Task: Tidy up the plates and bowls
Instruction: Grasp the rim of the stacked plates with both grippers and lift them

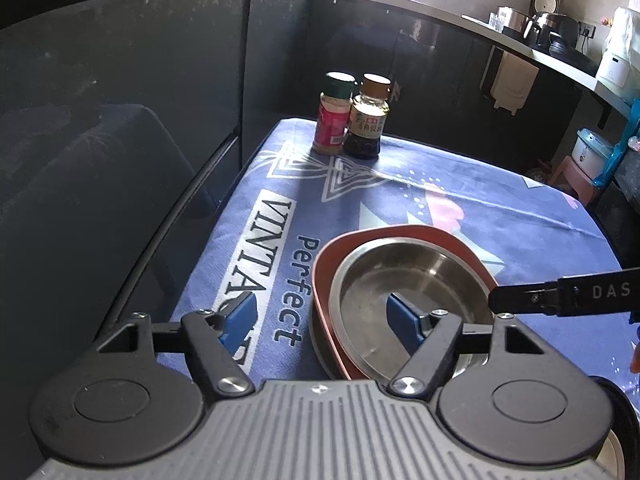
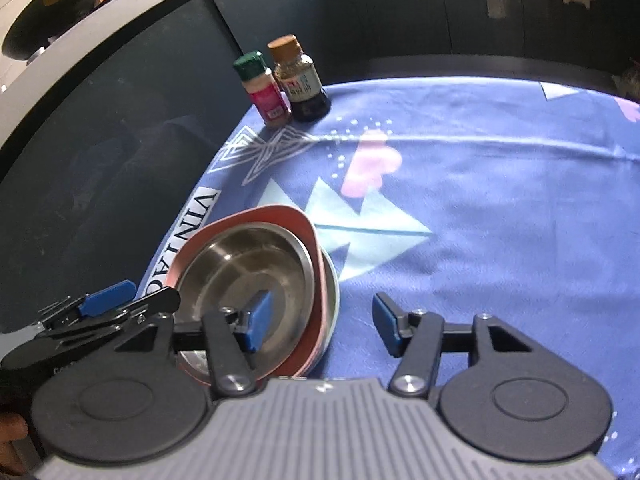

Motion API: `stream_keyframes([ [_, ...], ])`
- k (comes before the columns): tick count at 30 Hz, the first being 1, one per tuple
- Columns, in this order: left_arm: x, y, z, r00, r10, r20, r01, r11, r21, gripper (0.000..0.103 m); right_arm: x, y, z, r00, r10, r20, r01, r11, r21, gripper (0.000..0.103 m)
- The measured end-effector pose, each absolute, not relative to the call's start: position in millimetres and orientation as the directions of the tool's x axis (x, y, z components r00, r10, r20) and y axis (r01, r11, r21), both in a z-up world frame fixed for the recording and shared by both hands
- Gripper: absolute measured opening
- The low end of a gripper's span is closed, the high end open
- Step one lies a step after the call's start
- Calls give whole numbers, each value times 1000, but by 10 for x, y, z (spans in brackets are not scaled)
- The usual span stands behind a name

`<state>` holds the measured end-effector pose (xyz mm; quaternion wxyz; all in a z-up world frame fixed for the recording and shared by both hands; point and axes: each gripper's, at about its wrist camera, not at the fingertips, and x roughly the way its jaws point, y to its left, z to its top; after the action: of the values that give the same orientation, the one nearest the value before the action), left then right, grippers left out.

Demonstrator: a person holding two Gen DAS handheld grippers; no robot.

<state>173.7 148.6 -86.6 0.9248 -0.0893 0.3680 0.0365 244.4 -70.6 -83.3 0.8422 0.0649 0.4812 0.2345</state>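
Note:
A steel bowl [image 1: 404,288] sits nested in a red plate [image 1: 448,240] on the blue cloth; a pale plate rim [image 2: 332,292] shows under the red plate [image 2: 280,216] in the right wrist view, where the steel bowl [image 2: 240,264] also shows. My left gripper [image 1: 324,320] is open, its jaws straddling the stack's left rim, one blue pad [image 1: 404,322] over the bowl. My right gripper [image 2: 320,320] is open, straddling the stack's right rim, one pad [image 2: 260,316] inside the bowl. Neither grips anything.
Two spice bottles, green-capped [image 1: 334,120] and brown-capped [image 1: 368,120], stand at the far corner of the blue patterned tablecloth [image 2: 480,200]. Dark cabinet fronts [image 1: 120,120] run along the left. A counter with appliances [image 1: 552,28] is at the back right.

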Motion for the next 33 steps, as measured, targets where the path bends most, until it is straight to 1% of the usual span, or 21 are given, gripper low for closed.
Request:
stream_keyframes([
  [5,1771,1476,-915,716,-3,-698,-135,981,-142,70,2450,-713,-851,416,469,-779,-328,876,353,54],
  [7,1772,1477,-934,711,-7,-703,-139,979,-149,73,2456,-711,-865,413,471,-780,-327,876,355,54],
  [18,1799,1524,-1040,687,-54,-724,-167,959,-230,77,2536,-715,-965,372,495,-785,-313,863,396,54],
  [25,1820,1564,-1076,682,-115,-722,-175,933,-314,77,2596,-687,-1044,342,511,-788,-302,854,423,54],
  [29,1827,1600,-1127,673,-112,-731,-200,924,-326,77,2606,-649,-1071,336,509,-793,-309,854,418,54],
  [33,1823,1627,-1144,683,-127,-719,-203,913,-354,76,2615,-642,-1074,333,513,-791,-316,851,419,54],
])
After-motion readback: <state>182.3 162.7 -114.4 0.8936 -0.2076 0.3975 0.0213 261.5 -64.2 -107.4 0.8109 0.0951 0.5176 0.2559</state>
